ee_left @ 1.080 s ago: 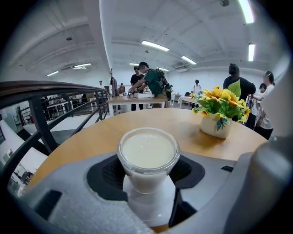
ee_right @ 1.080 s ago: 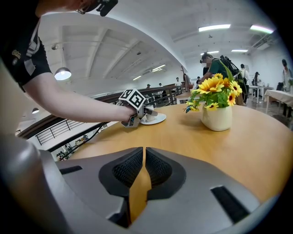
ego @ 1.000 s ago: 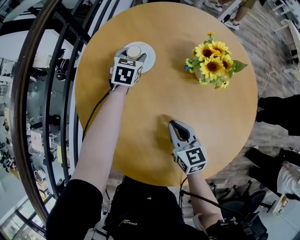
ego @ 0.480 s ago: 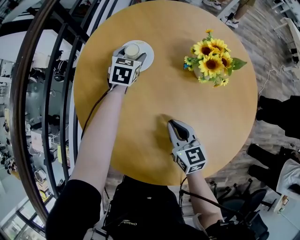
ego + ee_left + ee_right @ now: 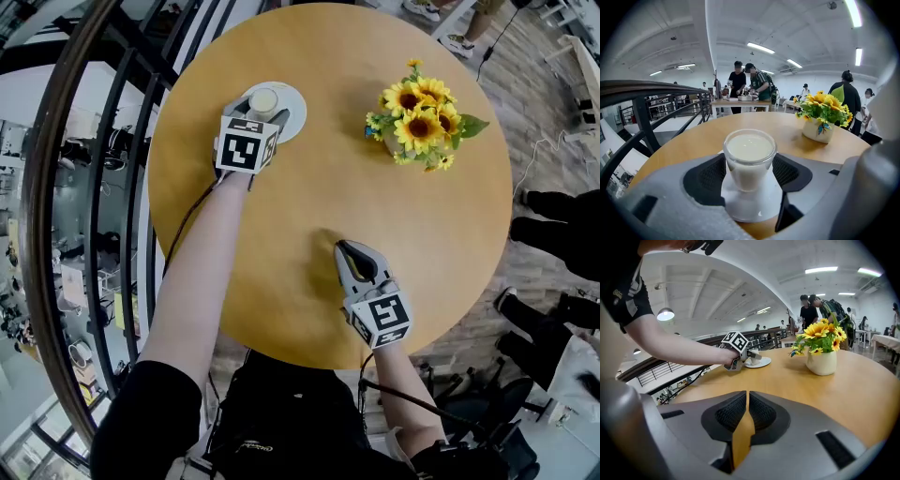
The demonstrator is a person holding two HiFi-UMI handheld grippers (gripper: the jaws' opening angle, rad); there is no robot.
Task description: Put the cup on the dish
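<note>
Little is being shifted since the earlier frame apart from the jaws of the left gripper [image 5: 265,112], which have just been opening; both hands are being kept where they were. The cup [image 5: 749,158], a clear one filled with something white, is being left standing upright on the white dish [image 5: 755,207], which is lying on the round wooden table [image 5: 375,202] near its far left edge. The cup is being flanked by the dark pads [image 5: 706,180] of that gripper, and, as far as can be made out, these are being held spread wide and off its sides, so it is not being gripped. The right gripper [image 5: 351,254] is being held idle over the near part of the table, well apart from the cup, its jaws drawn together with nothing between them. The pot of sunflowers [image 5: 418,114] is being left alone, well to the right of the dish. By this reading, the placing itself is being finished: the cup is already being borne by the dish. All that is being left, it seems, is for the open left gripper to be drawn back without the cup being knocked.
</note>
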